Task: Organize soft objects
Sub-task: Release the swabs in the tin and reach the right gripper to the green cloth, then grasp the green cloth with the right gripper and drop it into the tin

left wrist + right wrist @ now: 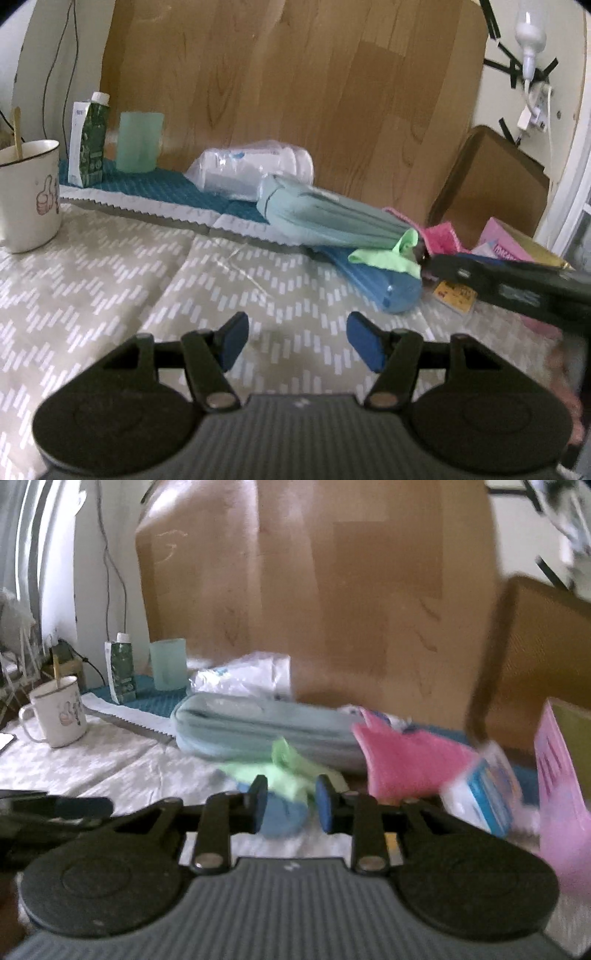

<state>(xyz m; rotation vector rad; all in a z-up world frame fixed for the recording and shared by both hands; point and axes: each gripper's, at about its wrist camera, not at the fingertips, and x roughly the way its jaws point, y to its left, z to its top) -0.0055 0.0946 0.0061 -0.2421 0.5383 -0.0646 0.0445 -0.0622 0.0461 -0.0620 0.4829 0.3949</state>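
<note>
A green cloth [380, 256] [288, 771] lies bunched on a blue cloth [384, 284] [284, 819], in front of a long pale teal folded cloth [325, 221] [258, 723]. A pink cloth [441, 236] [406, 764] sits just to the right. My right gripper [424, 262] [291, 805] comes in from the right, and its pads are closed on a raised fold of the green cloth. My left gripper [297, 339] hovers open over the patterned tablecloth [110, 295], nothing between its fingers, short of the cloths.
A mug [29, 192] with a stick stands at the left. Behind it are a green carton [88, 144], a teal cup [138, 142] and a clear plastic package [251, 173] on a blue mat. A wooden board [295, 74] backs the table. Pink boxes [561, 782] crowd the right.
</note>
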